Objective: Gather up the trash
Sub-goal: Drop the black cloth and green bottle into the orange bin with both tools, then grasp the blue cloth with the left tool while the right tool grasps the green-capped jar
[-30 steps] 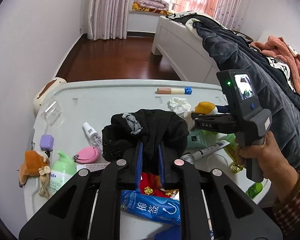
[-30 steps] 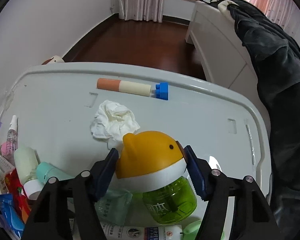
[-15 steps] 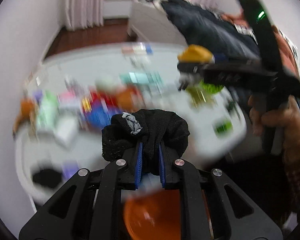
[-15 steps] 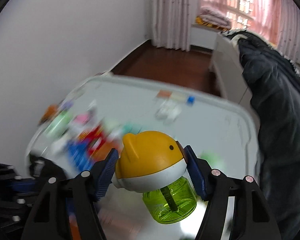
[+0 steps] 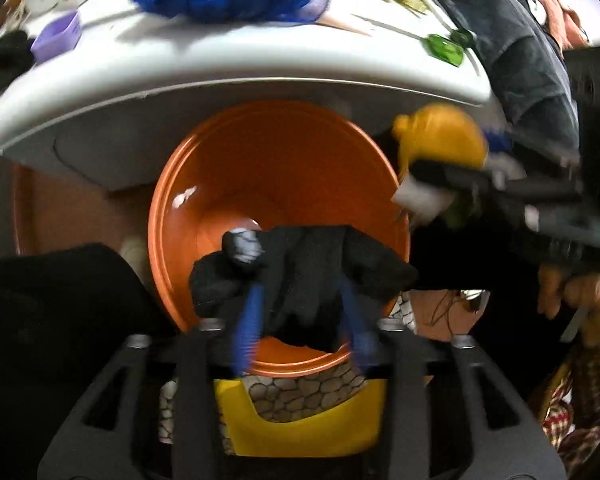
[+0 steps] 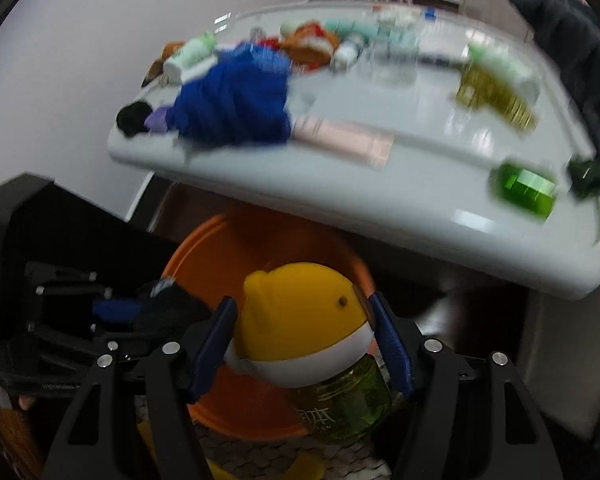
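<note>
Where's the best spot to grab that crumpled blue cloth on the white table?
Probably pinch the crumpled blue cloth at its raised top folds, coming down from above. It lies as a soft heap on the white table, with clutter crowding its far side, so the top looks freest.

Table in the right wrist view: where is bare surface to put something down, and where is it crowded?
The table is bare along its near edge, between the pink tube and the green jar. The far left is crowded: the blue cloth and bottles behind it.
</note>
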The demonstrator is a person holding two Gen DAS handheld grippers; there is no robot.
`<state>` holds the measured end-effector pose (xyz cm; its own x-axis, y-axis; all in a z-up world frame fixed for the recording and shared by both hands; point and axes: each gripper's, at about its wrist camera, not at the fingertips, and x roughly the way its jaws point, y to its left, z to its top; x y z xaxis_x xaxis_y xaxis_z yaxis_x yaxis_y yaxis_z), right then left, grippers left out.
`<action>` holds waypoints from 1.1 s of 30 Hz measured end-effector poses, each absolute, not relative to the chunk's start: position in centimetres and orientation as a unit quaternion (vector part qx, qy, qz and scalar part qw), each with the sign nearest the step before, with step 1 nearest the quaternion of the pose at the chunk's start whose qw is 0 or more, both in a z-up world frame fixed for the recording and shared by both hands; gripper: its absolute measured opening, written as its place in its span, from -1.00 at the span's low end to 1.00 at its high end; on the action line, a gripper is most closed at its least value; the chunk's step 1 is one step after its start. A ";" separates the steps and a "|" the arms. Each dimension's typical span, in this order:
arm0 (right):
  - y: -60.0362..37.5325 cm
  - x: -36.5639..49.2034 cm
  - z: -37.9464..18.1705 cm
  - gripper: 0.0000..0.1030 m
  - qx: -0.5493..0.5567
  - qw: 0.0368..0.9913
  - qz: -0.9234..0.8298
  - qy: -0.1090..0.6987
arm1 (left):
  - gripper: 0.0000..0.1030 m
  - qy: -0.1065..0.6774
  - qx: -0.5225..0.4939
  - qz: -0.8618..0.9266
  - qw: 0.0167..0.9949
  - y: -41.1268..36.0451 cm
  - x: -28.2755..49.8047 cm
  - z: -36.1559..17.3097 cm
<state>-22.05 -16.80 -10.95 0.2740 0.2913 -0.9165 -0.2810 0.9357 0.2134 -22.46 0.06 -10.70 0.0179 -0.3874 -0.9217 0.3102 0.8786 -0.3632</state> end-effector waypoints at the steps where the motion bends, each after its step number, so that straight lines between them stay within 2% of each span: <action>1: -16.8 -22.2 -11.4 0.61 0.019 0.791 0.192 0.580 | 0.19 0.658 -0.033 -0.239 0.713 0.2 -22.4 -10.9; 2: -16.8 -22.3 -11.3 0.70 0.021 0.794 0.190 0.577 | 0.30 0.660 -0.039 -0.231 0.713 0.4 -22.3 -11.0; 3: -16.8 -22.3 -11.2 0.78 0.018 0.797 0.187 0.574 | 0.30 0.660 -0.044 -0.225 0.715 0.7 -22.1 -11.2; 6: -17.3 -22.2 -10.2 0.85 0.012 0.813 0.171 0.556 | 0.30 0.655 -0.065 -0.210 0.723 1.8 -21.6 -11.0; 8: -18.4 -21.7 -9.3 0.85 0.031 0.827 0.154 0.541 | 0.30 0.637 -0.077 -0.201 0.740 2.8 -21.1 -10.7; 12: -20.1 -20.8 -7.4 0.87 0.050 0.854 0.125 0.502 | 0.33 0.572 -0.066 -0.191 0.795 2.6 -18.5 -6.5; 14: -21.1 -20.7 -6.4 0.89 0.057 0.867 0.115 0.481 | 0.51 0.537 -0.050 -0.186 0.821 1.8 -16.3 -4.7; 15: -21.6 -20.7 -6.1 0.89 0.058 0.871 0.111 0.475 | 0.53 0.526 -0.043 -0.178 0.831 1.5 -15.3 -4.3; 21: -22.3 -20.6 -4.9 0.89 0.033 0.883 0.088 0.459 | 0.57 0.527 0.000 -0.134 0.839 -1.5 -8.9 -6.9; 22: -22.3 -20.5 -4.9 0.89 0.028 0.884 0.084 0.460 | 0.55 0.527 -0.004 -0.142 0.838 -1.5 -8.4 -7.6; 23: -22.4 -20.4 -5.0 0.89 0.023 0.884 0.077 0.461 | 0.26 0.521 -0.012 -0.149 0.840 -1.3 -8.4 -7.8; 24: -22.4 -20.4 -5.1 0.89 0.021 0.883 0.074 0.462 | 0.21 0.509 -0.019 -0.152 0.847 -0.7 -8.8 -7.6; 26: -22.7 -20.0 -5.2 0.89 0.014 0.883 0.066 0.465 | 0.14 0.489 -0.012 -0.146 0.860 -0.9 -9.2 -6.8; 33: -24.1 -15.2 -1.1 0.89 -0.051 0.902 0.020 0.429 | 0.13 0.382 -0.043 -0.183 0.905 0.3 -10.8 -1.6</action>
<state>-15.20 -24.12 -1.05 0.6317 -0.0069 -0.7751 -0.0807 0.9940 -0.0745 -10.81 0.28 -1.62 0.6416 -0.3647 -0.6748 0.2986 0.9291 -0.2183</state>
